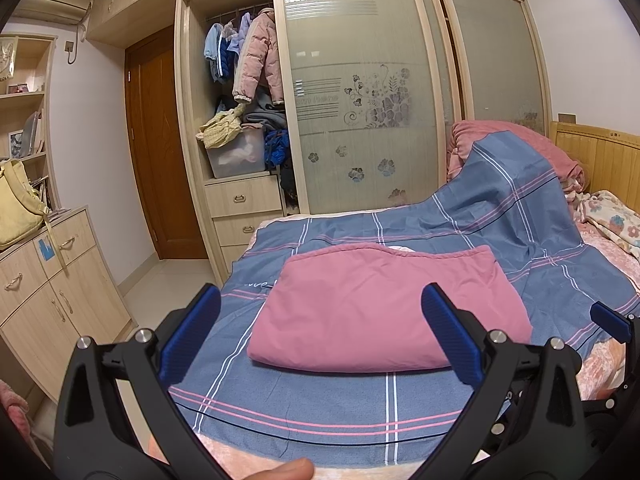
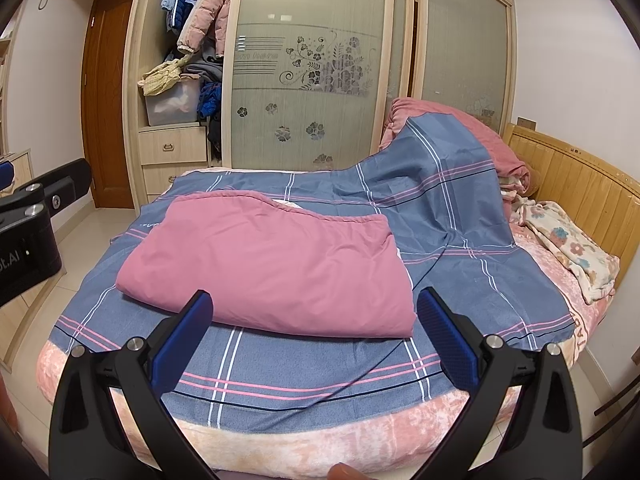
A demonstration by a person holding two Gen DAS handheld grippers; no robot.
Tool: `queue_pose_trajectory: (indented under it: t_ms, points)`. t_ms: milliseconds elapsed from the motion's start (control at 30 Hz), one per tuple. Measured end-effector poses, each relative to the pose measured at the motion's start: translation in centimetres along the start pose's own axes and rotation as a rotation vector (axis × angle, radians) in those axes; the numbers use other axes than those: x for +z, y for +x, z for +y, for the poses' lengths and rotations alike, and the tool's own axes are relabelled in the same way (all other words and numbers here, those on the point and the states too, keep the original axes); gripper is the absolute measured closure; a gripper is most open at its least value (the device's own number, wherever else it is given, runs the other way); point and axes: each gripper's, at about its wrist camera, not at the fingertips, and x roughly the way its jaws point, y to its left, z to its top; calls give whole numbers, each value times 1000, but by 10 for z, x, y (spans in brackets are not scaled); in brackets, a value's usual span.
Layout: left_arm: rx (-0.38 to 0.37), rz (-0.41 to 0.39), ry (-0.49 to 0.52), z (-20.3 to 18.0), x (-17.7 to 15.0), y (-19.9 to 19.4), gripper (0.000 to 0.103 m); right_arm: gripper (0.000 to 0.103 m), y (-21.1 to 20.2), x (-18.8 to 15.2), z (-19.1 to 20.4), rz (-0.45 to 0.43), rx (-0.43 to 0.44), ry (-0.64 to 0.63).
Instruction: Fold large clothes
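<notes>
Left wrist view: pink folded garment (image 1: 384, 308) lying mid-bed on blue plaid sheet (image 1: 312, 408). Looks soft, light, limp, likely to sag; best pinched at near corners. Left gripper (image 1: 320, 332) and right gripper (image 2: 316, 332) both spread wide, holding nothing. Far left, clear storage bin (image 1: 236, 156) in wardrobe (image 1: 240, 200), holding pale cloth, clothes heaped on top.

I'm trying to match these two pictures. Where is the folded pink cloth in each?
Left wrist view: the folded pink cloth lies at centre, between the tool's fingers.
Right wrist view: the cloth lies left of centre, above the fingers.
Shared landmark: the blue plaid sheet beneath it.
</notes>
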Motion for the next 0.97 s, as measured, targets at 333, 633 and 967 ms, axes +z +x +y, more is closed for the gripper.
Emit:
queue_pose_trajectory:
  t_ms: [333, 633, 967]
  points:
    - [8, -9, 5, 1, 1, 1, 2, 1, 4, -1, -1, 8, 0, 4]
    - [8, -7, -1, 2, 2, 3, 2, 1, 10, -5, 0, 20, 2, 7]
    - [6, 27, -24, 8, 5, 19, 2, 1, 23, -10, -5, 38, -12, 21]
